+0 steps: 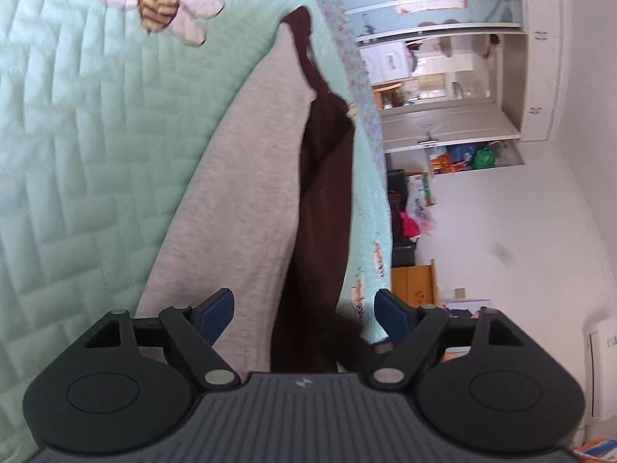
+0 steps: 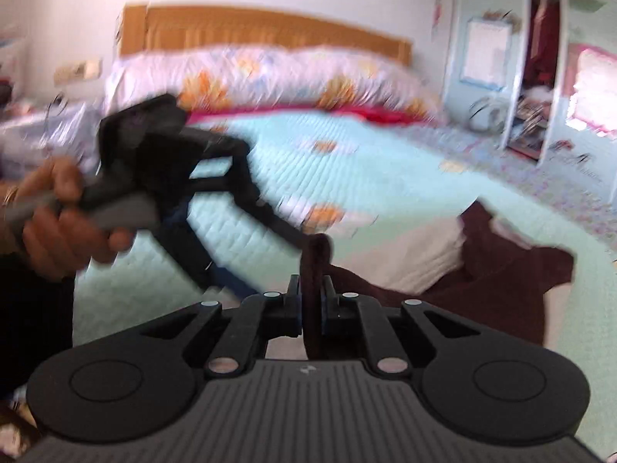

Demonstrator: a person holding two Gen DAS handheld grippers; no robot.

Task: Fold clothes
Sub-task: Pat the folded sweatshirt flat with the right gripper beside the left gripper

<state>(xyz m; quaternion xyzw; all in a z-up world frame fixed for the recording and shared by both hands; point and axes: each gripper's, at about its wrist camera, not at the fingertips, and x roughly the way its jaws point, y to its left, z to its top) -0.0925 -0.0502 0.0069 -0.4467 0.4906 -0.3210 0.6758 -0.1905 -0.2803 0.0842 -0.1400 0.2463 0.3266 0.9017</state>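
Observation:
A dark maroon garment (image 1: 327,200) with a light grey side (image 1: 239,177) lies stretched over the mint quilted bed (image 1: 77,154). In the left wrist view my left gripper (image 1: 304,308) hovers open just above it, blue pads wide apart, the maroon strip running between them without touching. In the right wrist view my right gripper (image 2: 311,301) is shut on a bunched edge of the maroon garment (image 2: 501,277), whose grey part (image 2: 405,258) spreads to the right. The left gripper (image 2: 185,193), held by a hand (image 2: 58,212), shows blurred at the left.
A wooden headboard (image 2: 270,27) with a floral duvet roll (image 2: 270,77) lies at the bed's far end. A wardrobe with an open door (image 2: 540,58) stands to the right. Shelves and cabinets (image 1: 443,88) and floor clutter (image 1: 416,208) lie beyond the bed's edge.

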